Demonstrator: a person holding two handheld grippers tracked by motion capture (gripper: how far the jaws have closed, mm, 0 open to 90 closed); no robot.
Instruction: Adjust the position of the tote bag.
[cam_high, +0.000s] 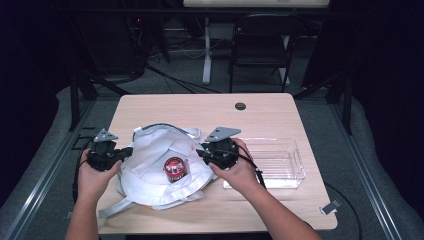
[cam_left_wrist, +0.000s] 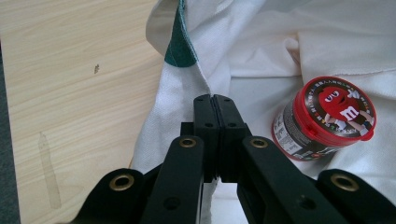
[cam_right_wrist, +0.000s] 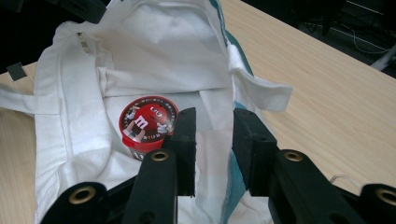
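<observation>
Left gripper (cam_left_wrist: 215, 105) is clamped on the rim of the white cloth tote bag (cam_high: 150, 150) — hold that steady. Right gripper (cam_right_wrist: 214, 140) jaws part-way apart, straddling the opposite bag edge, pads not yet pressing. Red-lidded round candy tub (cam_right_wrist: 148, 123) sits inside the bag, just beside the right jaws. To do this well — pinch fabric only, clear of the tub, then spread the mouth evenly.

Light: table (cam_high: 150, 107) evenly lit from above | surroundings: left dark | focus: sharp, no blur seen | glare: faint on clear tray (cam_high: 295, 162)
</observation>
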